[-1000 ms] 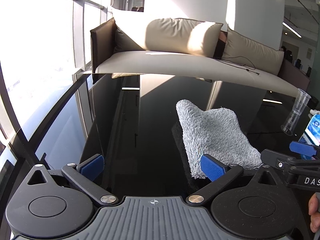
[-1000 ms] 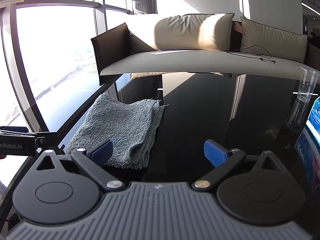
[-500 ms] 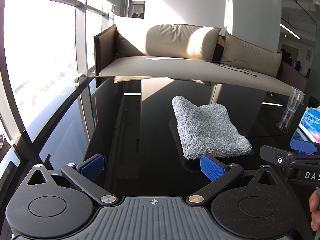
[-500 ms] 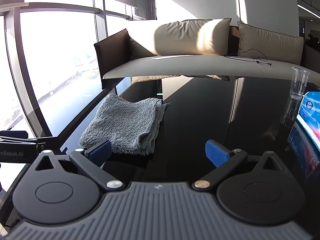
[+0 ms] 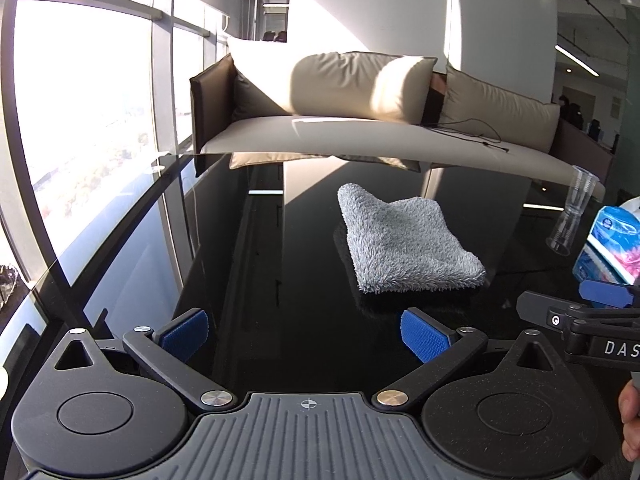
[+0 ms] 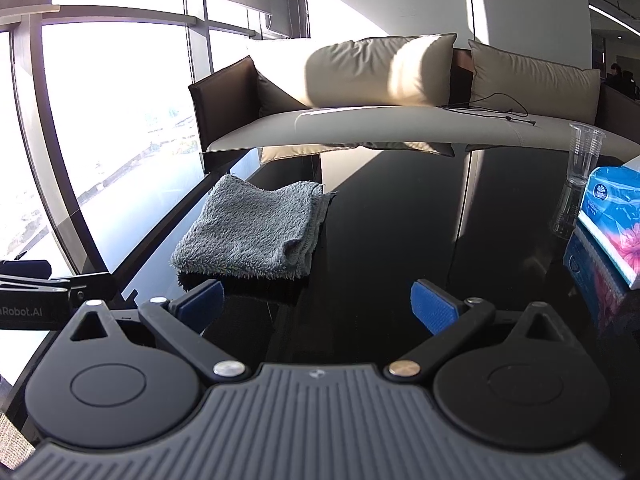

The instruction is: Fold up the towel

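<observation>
A grey fluffy towel [image 5: 404, 240] lies folded into a small thick square on the black glass table [image 5: 280, 240]. In the left wrist view it sits ahead and right of my left gripper [image 5: 304, 336], which is open and holds nothing. In the right wrist view the towel [image 6: 256, 232] lies ahead and left of my right gripper [image 6: 318, 306], also open with nothing between its blue pads [image 6: 434, 312]. Both grippers are clear of the cloth, a short way back from its near edge. The right gripper's finger [image 5: 608, 294] shows at the right edge of the left wrist view.
A clear plastic cup [image 6: 580, 168] and a blue tissue pack [image 6: 616, 216] stand at the table's right side. A beige sofa [image 5: 380, 120] with cushions runs behind the table. Windows [image 5: 80, 120] line the left, close to the table's left edge.
Both grippers have drawn back from the towel, so it looks smaller and farther. The towel stays folded and still on the table.
</observation>
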